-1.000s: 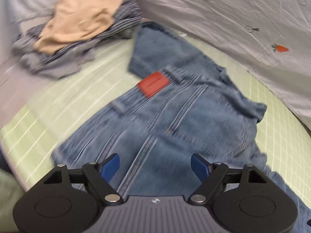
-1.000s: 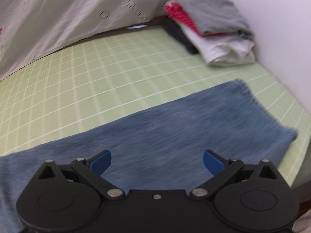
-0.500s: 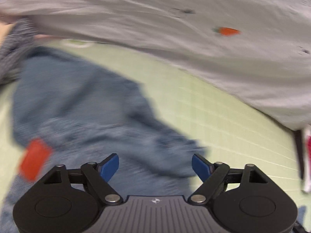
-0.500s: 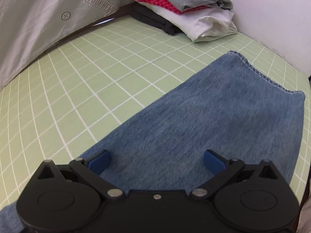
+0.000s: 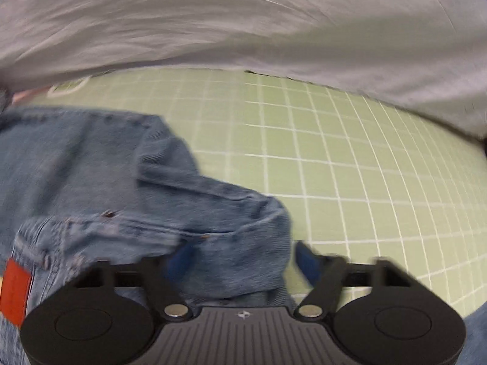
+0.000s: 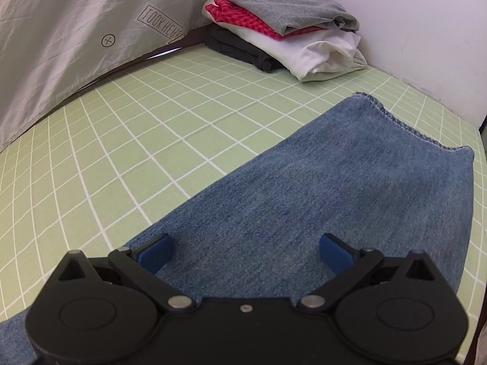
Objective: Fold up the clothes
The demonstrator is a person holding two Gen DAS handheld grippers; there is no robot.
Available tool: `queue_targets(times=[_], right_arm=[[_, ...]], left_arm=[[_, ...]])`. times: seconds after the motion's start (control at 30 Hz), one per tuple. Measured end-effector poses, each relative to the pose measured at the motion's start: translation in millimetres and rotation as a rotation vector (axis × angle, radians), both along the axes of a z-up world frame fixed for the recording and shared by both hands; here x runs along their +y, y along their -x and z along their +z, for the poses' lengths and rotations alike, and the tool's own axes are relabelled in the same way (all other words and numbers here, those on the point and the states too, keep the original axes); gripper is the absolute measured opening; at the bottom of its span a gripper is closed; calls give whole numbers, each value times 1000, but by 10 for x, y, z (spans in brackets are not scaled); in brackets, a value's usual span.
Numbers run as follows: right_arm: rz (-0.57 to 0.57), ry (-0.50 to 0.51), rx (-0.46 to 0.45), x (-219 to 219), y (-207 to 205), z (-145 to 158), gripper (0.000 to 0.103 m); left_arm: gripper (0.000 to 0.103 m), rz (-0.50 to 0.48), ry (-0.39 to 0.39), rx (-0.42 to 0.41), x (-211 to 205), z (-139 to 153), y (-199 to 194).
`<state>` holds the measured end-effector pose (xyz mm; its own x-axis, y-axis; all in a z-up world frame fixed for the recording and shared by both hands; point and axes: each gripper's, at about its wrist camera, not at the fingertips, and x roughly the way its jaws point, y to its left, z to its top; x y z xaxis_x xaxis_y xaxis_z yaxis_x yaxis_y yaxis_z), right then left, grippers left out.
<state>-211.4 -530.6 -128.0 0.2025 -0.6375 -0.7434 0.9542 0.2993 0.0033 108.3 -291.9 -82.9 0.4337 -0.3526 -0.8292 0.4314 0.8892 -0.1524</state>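
Observation:
A pair of blue jeans lies on the green checked mat. In the left wrist view the waist end (image 5: 127, 194) with a red label (image 5: 15, 289) is bunched and folded. My left gripper (image 5: 243, 258) is open, with a fold of the denim between its blue fingers. In the right wrist view a jeans leg (image 6: 319, 200) lies flat, its hem toward the far right. My right gripper (image 6: 245, 254) is open, low over the leg, near its left edge.
A stack of folded clothes (image 6: 286, 27), grey on top, then red, white and dark, sits at the far corner by the white wall (image 6: 426, 15). A grey printed sheet (image 5: 243, 21) hangs along the back of the mat (image 6: 152, 127).
My left gripper swung right from over the seat of the jeans and dropped onto the bunched waist edge. My right gripper moved forward along the leg toward the hem.

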Motion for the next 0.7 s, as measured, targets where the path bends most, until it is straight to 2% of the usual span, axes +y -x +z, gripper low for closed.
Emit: queue_targets(times=[0.03,0.07,0.1,0.3,0.4,0.43,0.47,0.53,0.57,0.63,0.7], right_arm=[[3,8,-2,11,6,-5,103],[6,17,-5,26,13,-11,103],[11,26,-8,36,21,-18,103],[31,49,-12,54,42,-32,103],[39,42,-9,40,48,-26,103],[41,37,-7,33,48,-22,103],[44,32,-5,27,47,-17,103],[58,16,3,12,33,-4,103],[66,8,7,4,25,3,103],[94,-9,31,-9,-27,32,103],[130,-13,70,-2,-109,72,103]], left_arm=[[31,26,30,-1,114,40,12],[15,51,59,-2,229,80,25],[12,77,89,-3,343,121,37],[10,254,261,-15,1103,394,174],[10,411,276,-41,1683,479,406],[11,451,261,-33,1847,423,481],[11,491,248,-24,2008,365,555],[11,563,269,46,2251,160,666],[12,588,290,76,2325,63,730],[13,599,274,95,2331,-17,756],[18,601,251,106,2304,-36,731]])
